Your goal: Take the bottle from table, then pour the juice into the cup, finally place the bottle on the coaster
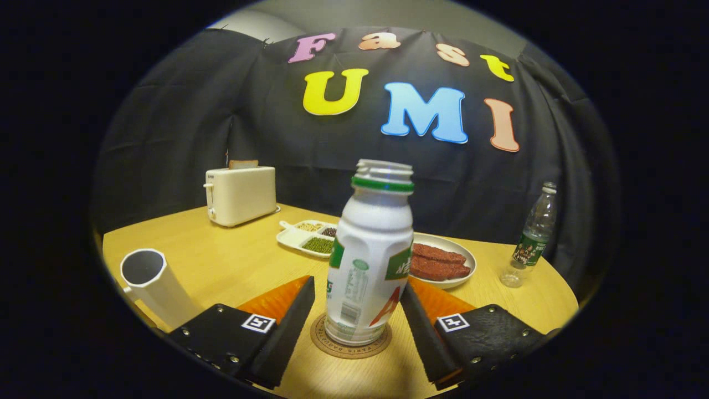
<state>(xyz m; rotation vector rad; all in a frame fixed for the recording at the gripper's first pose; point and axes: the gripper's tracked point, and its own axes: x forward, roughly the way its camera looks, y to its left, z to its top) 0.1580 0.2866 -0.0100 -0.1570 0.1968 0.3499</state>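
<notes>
A white bottle with a green neck ring and no cap stands upright on a round brown coaster. It sits between the two fingers of my gripper, which is open, with a gap on each side of the bottle. A white cup with a dark inside stands on the wooden table, to the left of the left finger.
Beyond the bottle lie a white divided dish of beans and a white plate with red slabs. A cream toaster stands at the back left. A clear water bottle stands at the right near the table's edge.
</notes>
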